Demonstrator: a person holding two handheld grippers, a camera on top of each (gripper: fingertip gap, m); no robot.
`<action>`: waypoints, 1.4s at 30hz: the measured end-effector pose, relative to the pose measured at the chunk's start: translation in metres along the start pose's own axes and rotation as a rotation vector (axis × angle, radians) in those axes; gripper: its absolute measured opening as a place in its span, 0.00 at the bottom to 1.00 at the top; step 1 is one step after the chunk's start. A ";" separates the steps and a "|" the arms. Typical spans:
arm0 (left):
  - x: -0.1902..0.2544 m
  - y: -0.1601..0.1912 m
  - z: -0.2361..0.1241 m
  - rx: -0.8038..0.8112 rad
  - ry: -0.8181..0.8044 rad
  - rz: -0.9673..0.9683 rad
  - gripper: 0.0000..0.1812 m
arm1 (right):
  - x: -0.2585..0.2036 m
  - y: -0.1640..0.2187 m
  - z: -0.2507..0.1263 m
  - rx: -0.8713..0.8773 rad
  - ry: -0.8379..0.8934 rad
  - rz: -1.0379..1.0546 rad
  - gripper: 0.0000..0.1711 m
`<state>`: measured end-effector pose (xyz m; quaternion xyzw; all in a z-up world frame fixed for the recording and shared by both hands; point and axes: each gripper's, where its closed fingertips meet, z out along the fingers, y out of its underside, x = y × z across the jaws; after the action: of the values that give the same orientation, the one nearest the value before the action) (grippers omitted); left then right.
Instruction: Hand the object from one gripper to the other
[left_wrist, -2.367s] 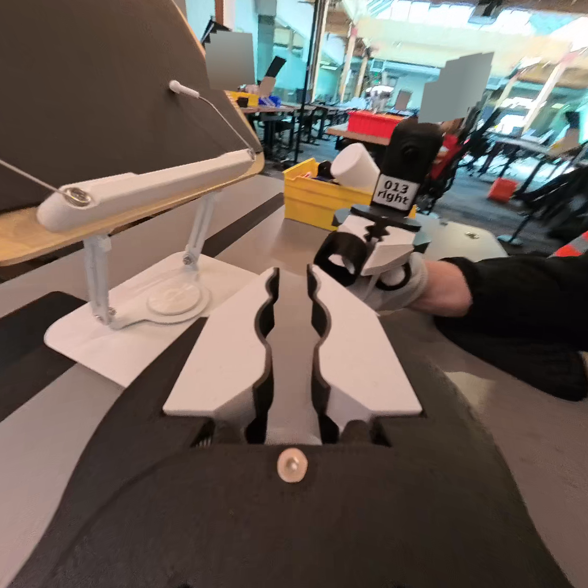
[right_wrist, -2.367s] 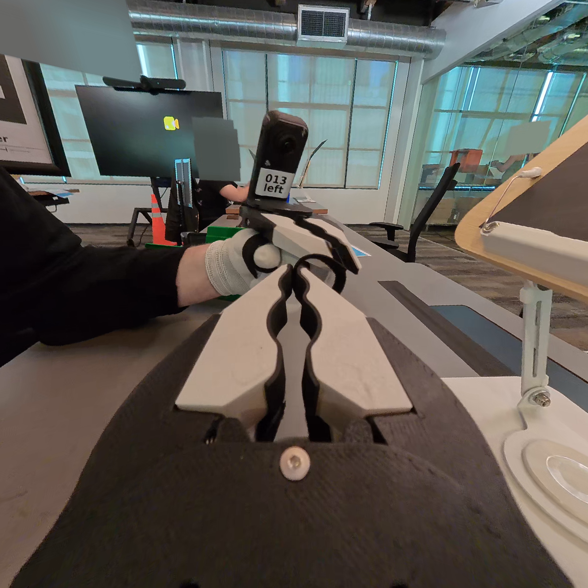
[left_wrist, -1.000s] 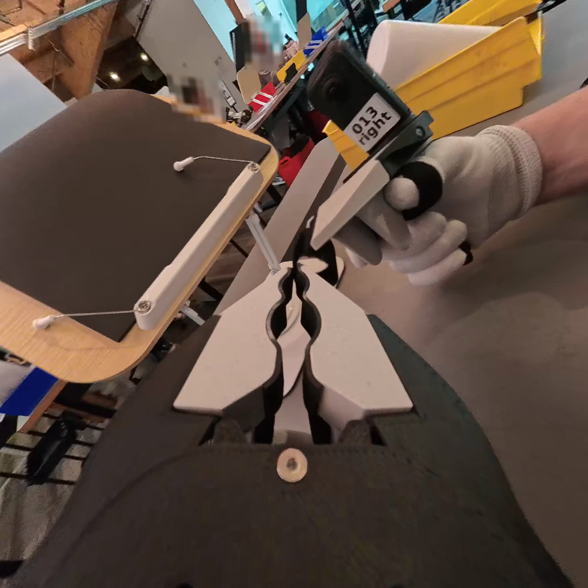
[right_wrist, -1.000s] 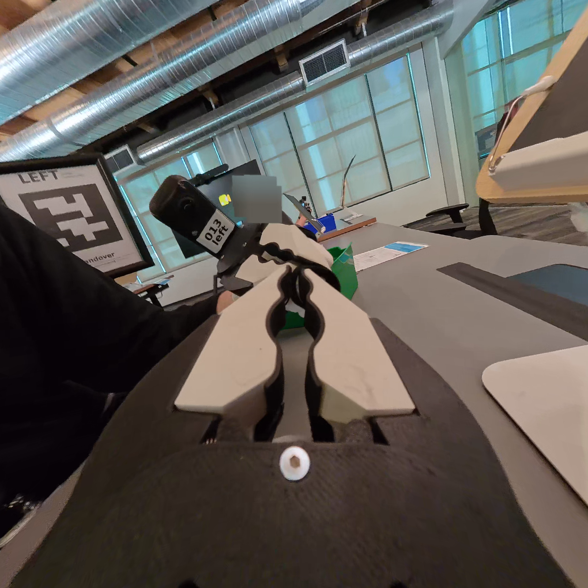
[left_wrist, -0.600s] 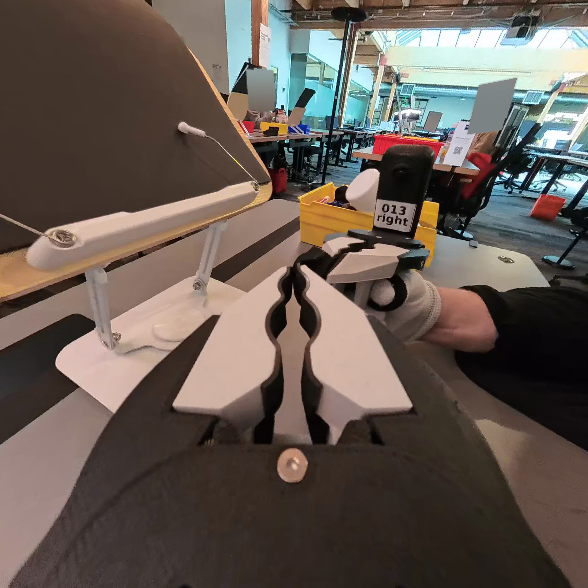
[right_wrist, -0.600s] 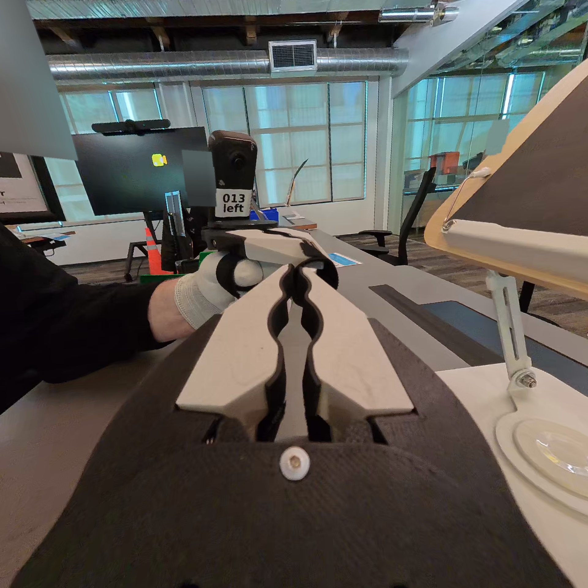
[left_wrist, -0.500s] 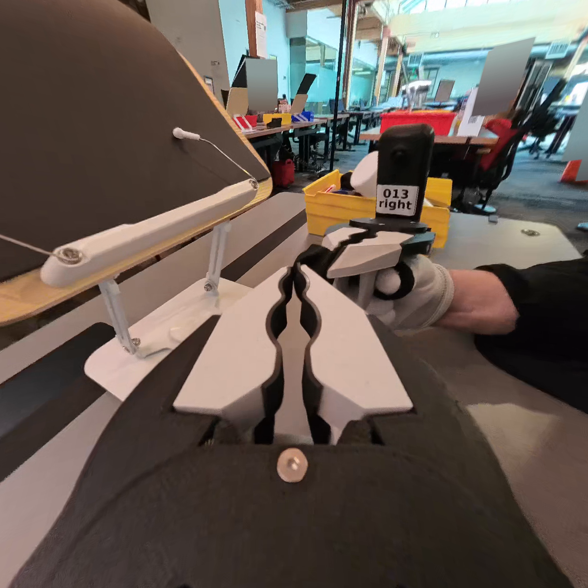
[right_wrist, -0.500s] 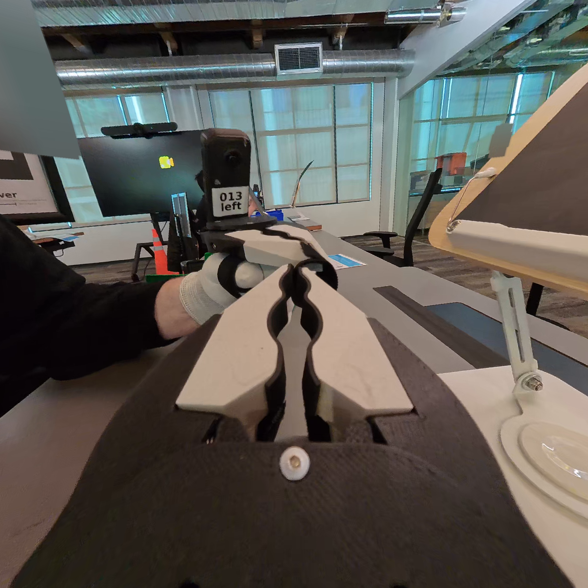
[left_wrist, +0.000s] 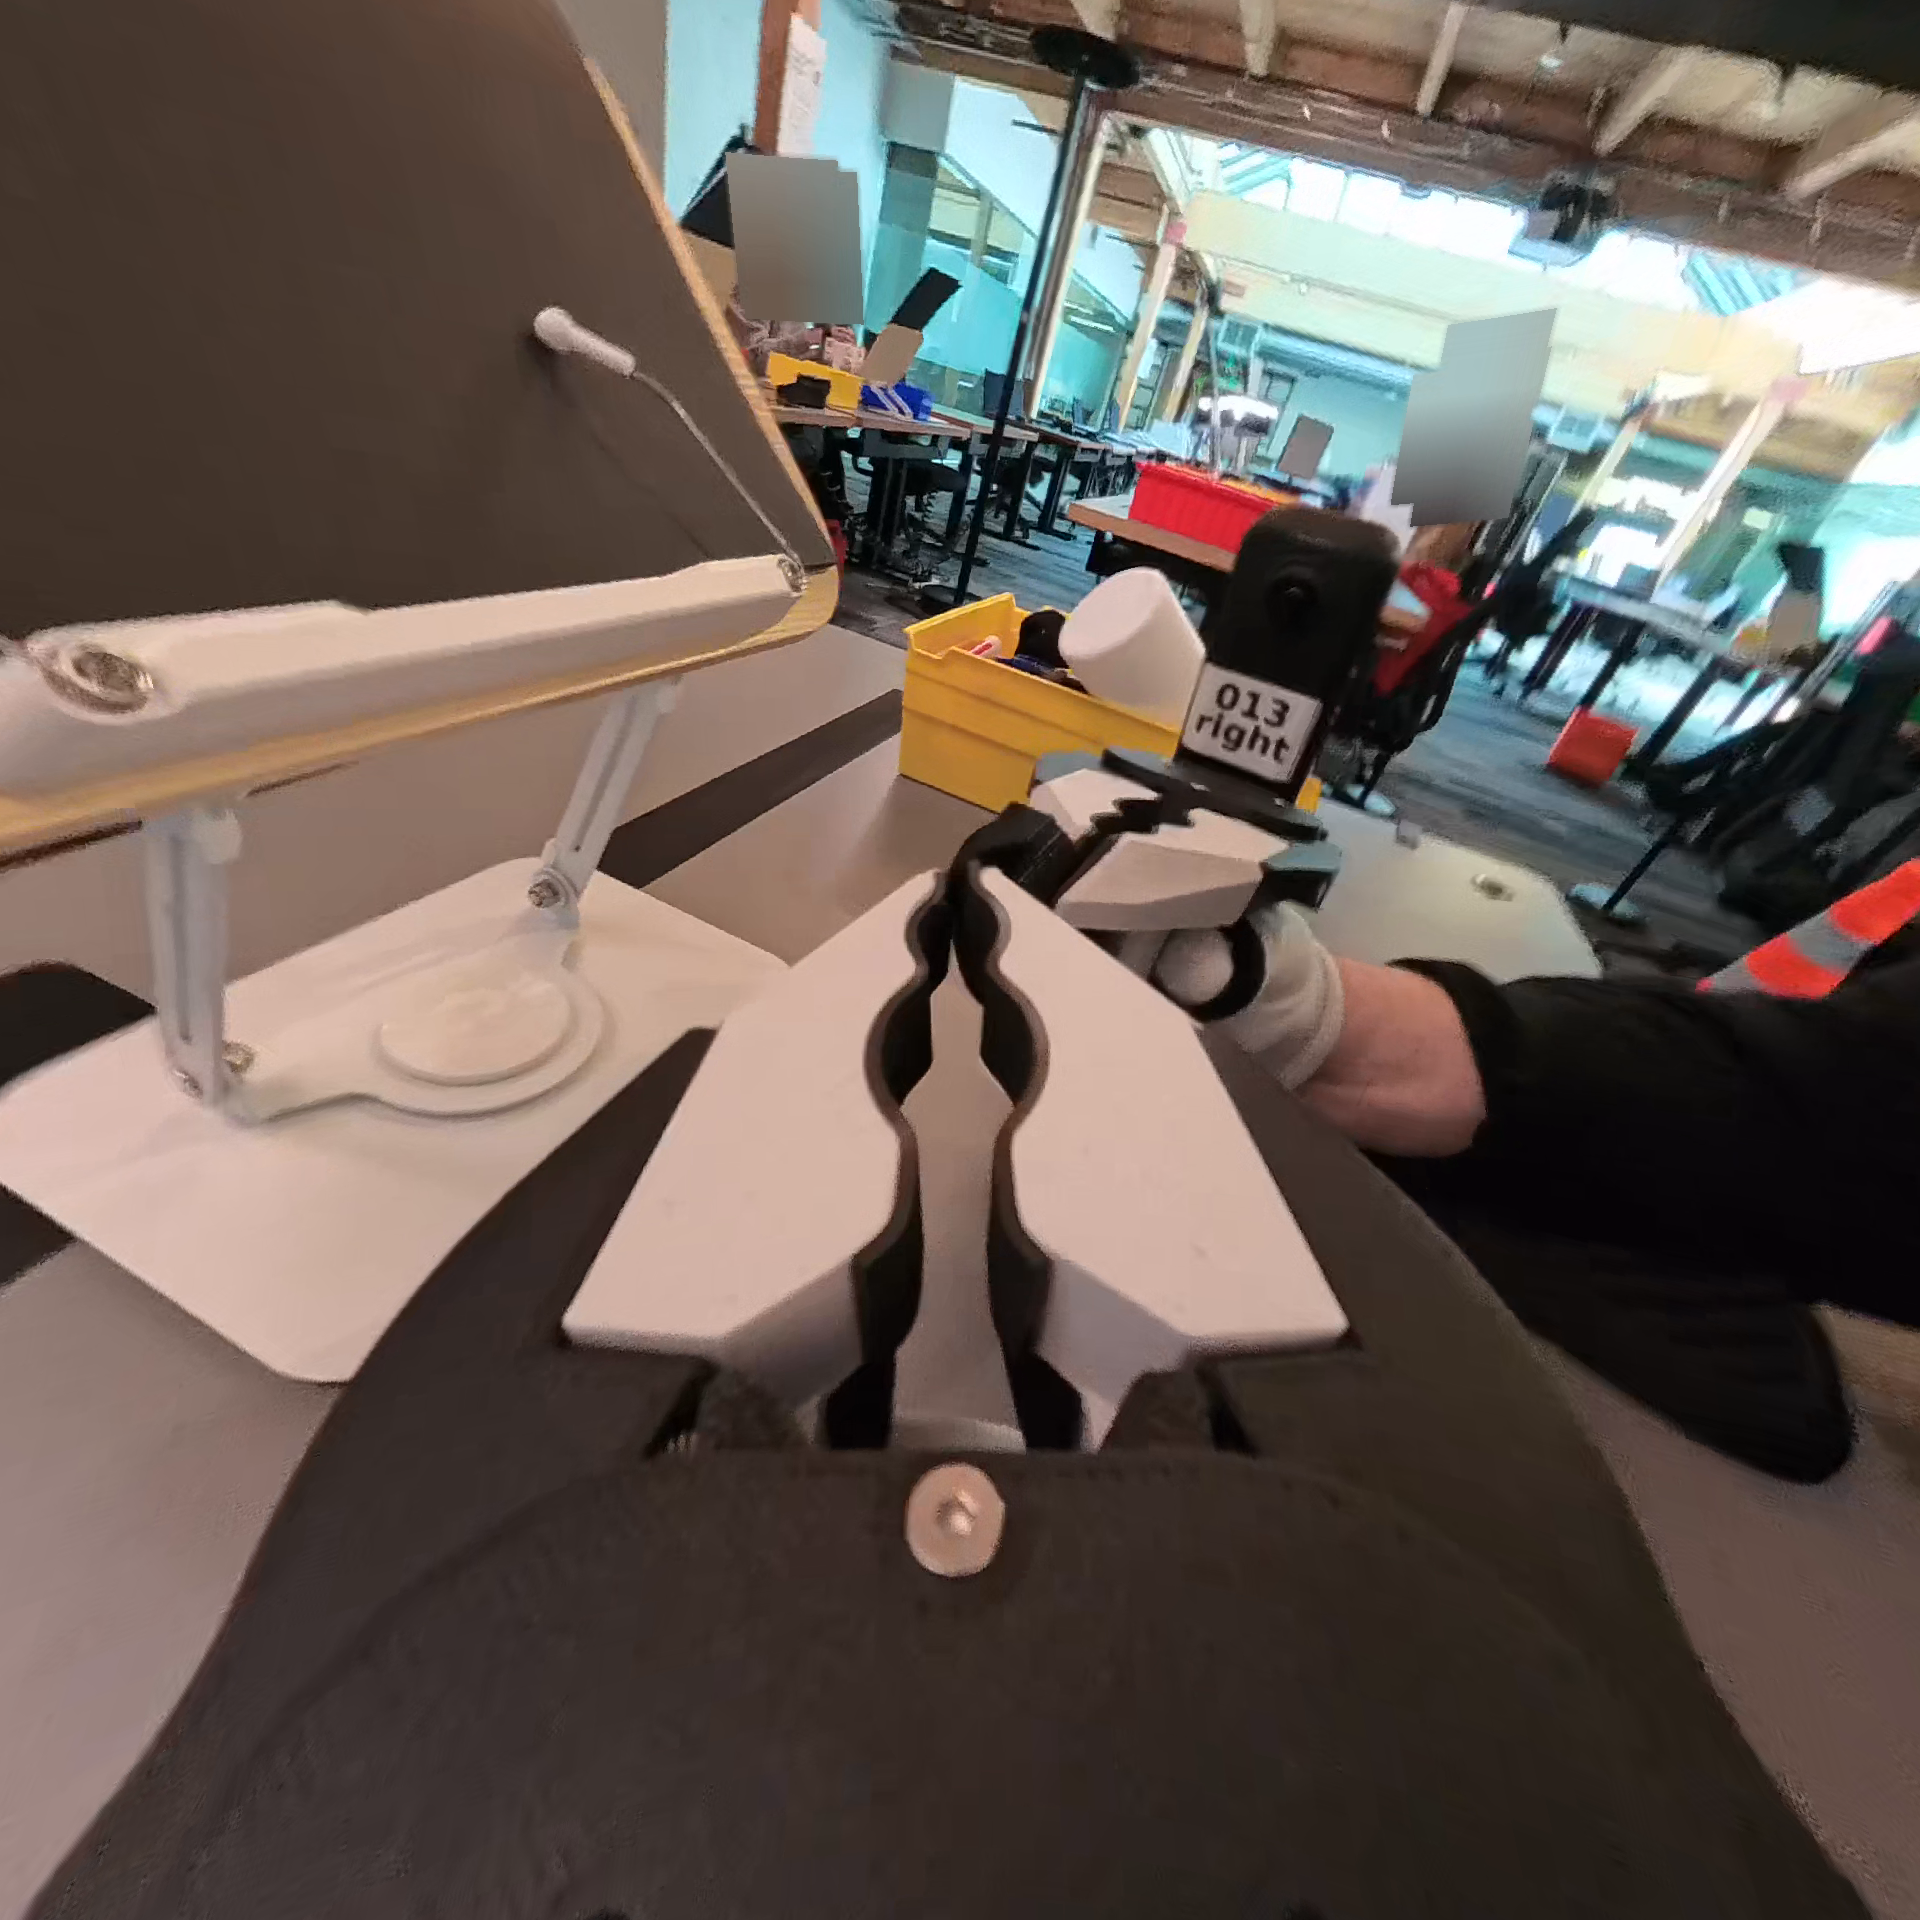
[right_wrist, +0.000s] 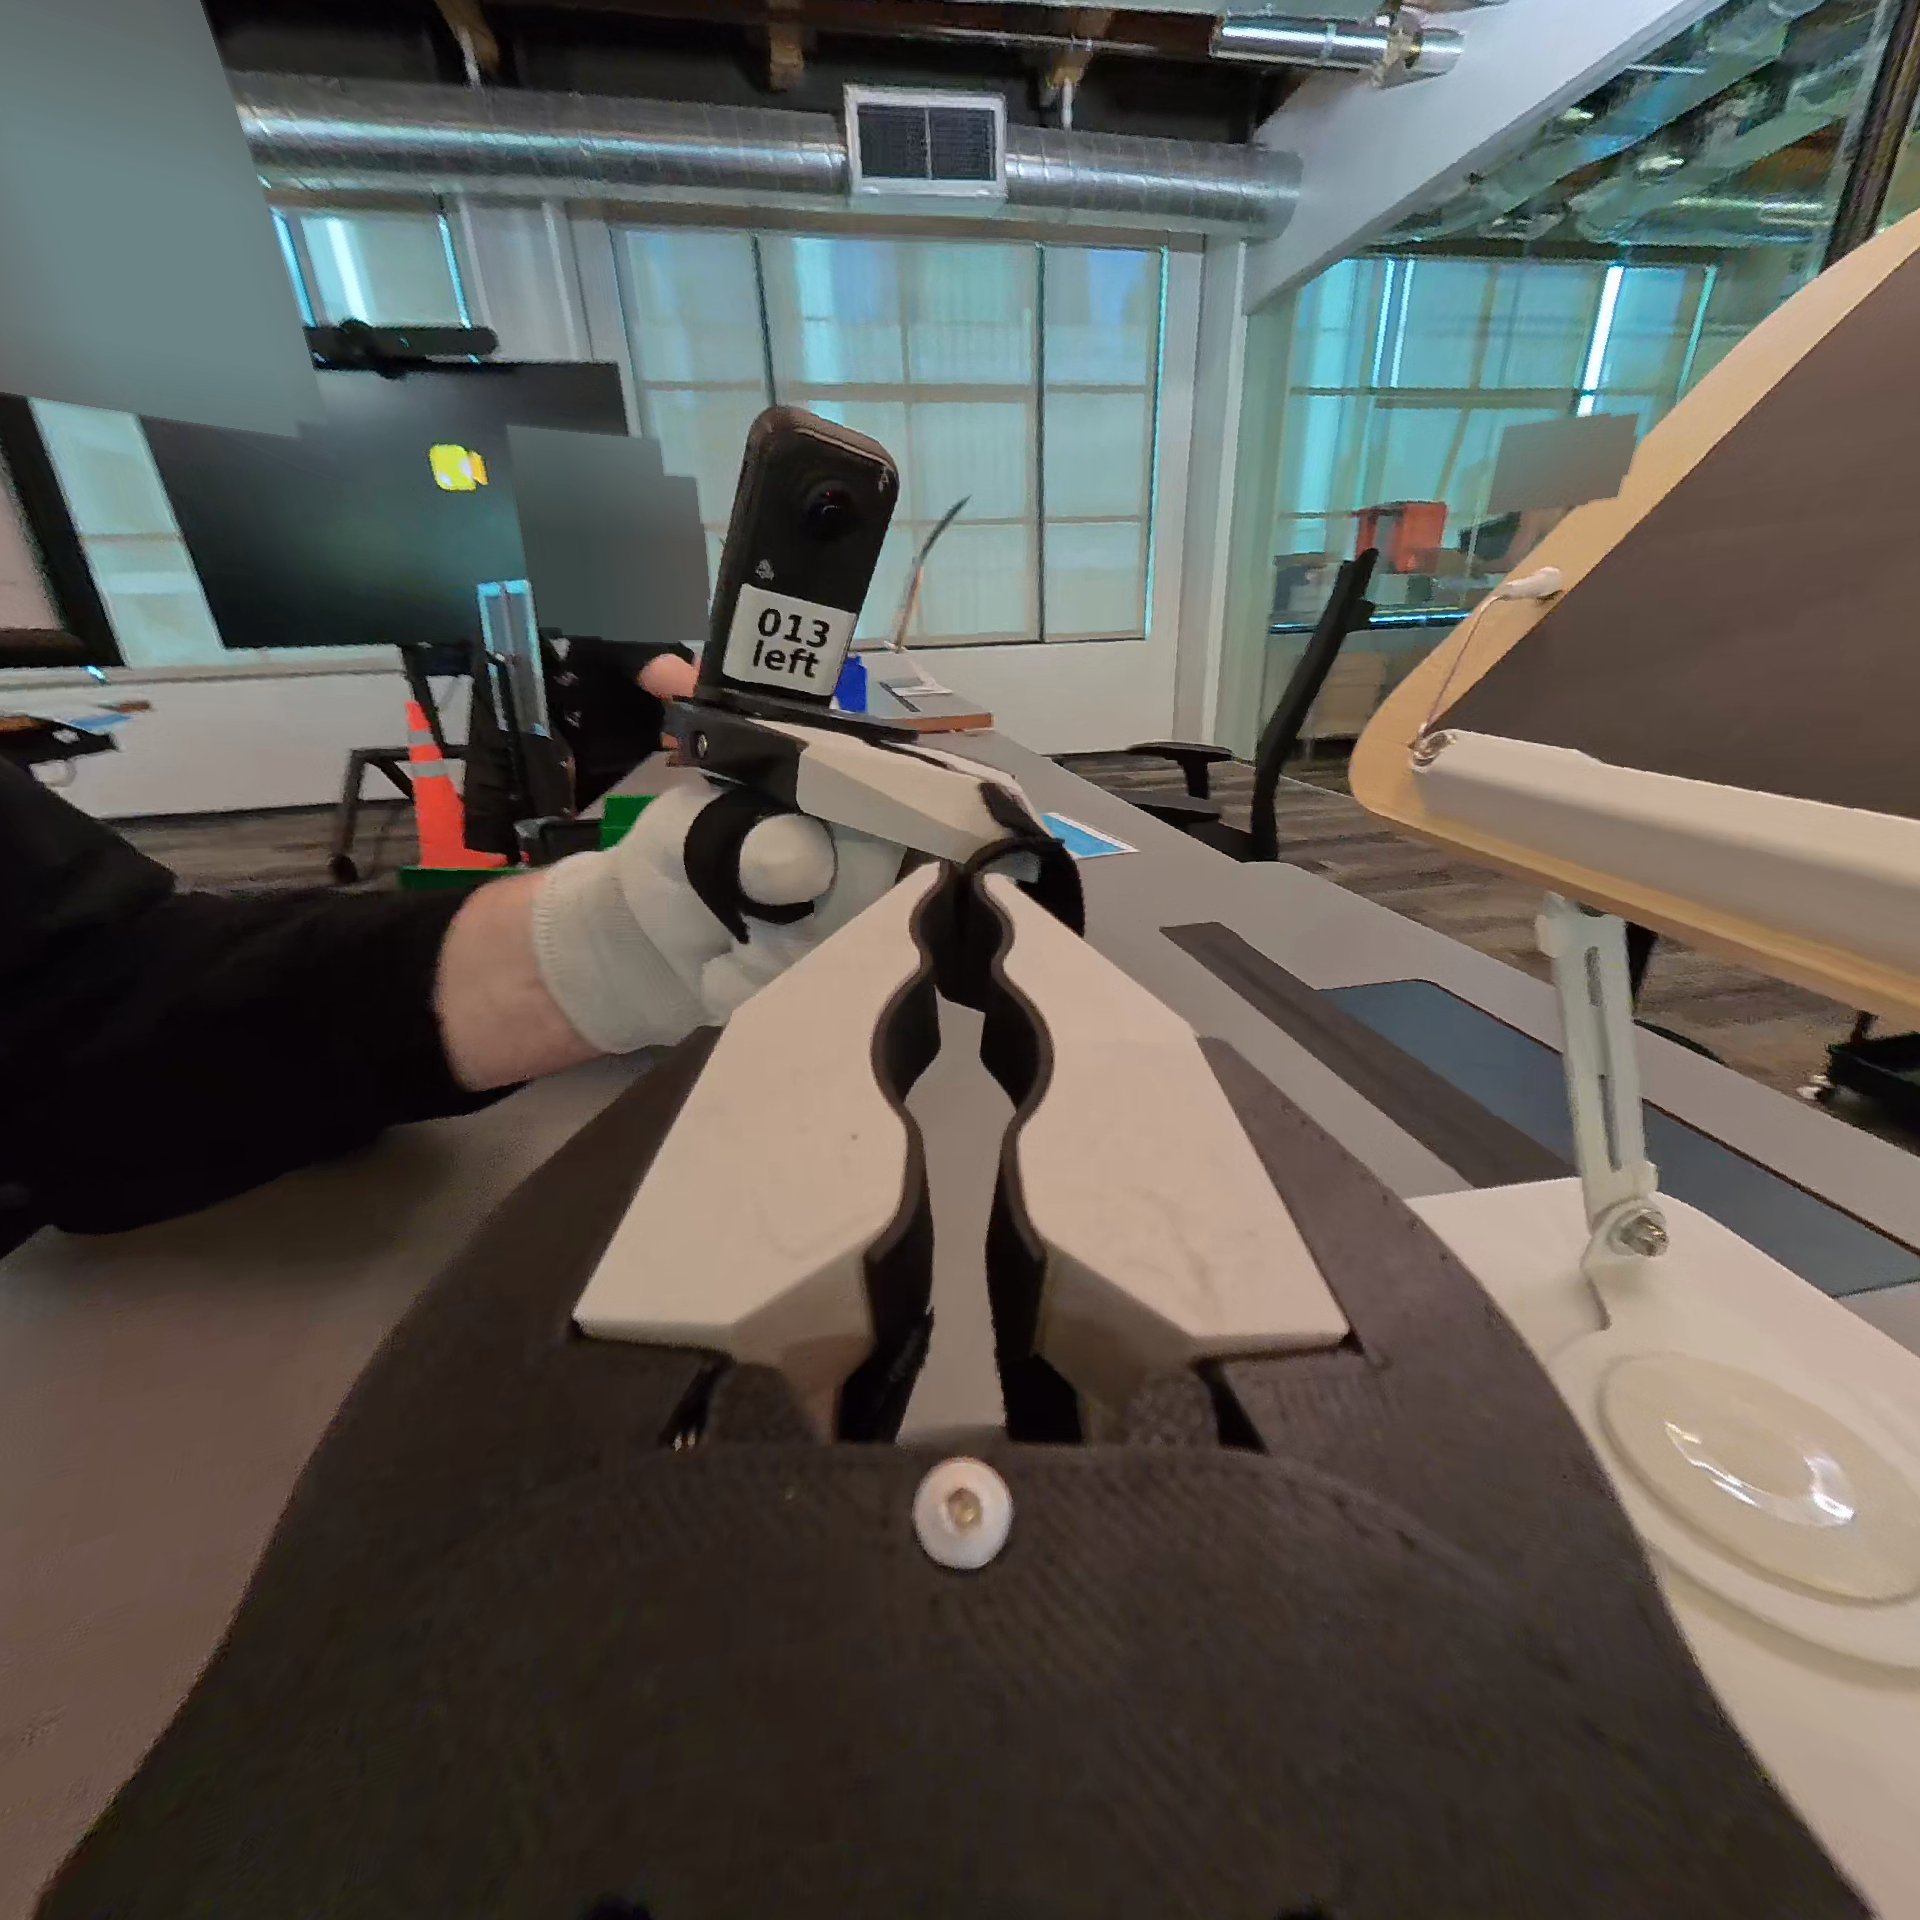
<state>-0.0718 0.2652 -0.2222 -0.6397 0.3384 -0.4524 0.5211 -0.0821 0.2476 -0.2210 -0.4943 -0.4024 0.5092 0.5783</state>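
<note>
My left gripper (left_wrist: 951, 894) and my right gripper (right_wrist: 961, 883) are both shut and meet tip to tip above the grey table (left_wrist: 156, 1507). In the left wrist view the right gripper (left_wrist: 1023, 836) comes in from the right, held by a white-gloved hand (left_wrist: 1278, 997). In the right wrist view the left gripper (right_wrist: 1023, 847) comes in from the left, held by a gloved hand (right_wrist: 623, 935). Only black shows where the tips meet. I cannot tell the finger pads from any separate object pinched there.
A tilted dark board with a wooden edge (left_wrist: 312, 312) stands on a white stand and base plate (left_wrist: 312, 1143) close beside the grippers; it also shows in the right wrist view (right_wrist: 1714, 675). A yellow bin (left_wrist: 966, 717) and a white cup (left_wrist: 1132, 644) sit behind. Both grippers' tips are close together, under 4 cm apart.
Both views have swung from a steep tilt to nearly level. The two grippers have stayed shut and tip to tip throughout, and now sit lower, close to the table.
</note>
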 end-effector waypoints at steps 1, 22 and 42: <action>-0.002 0.002 -0.003 -0.024 -0.018 0.053 0.01 | 0.000 0.002 0.000 -0.001 -0.006 0.012 0.00; 0.005 0.004 -0.005 -0.089 -0.123 0.445 0.00 | -0.007 0.009 0.003 -0.015 -0.075 0.072 0.00; -0.030 -0.006 -0.013 -0.048 -0.283 0.215 0.00 | -0.013 0.024 0.010 -0.110 -0.044 -0.087 0.00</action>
<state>-0.0950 0.2892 -0.2228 -0.6694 0.3388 -0.2914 0.5934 -0.0988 0.2367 -0.2426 -0.4960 -0.4633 0.4716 0.5629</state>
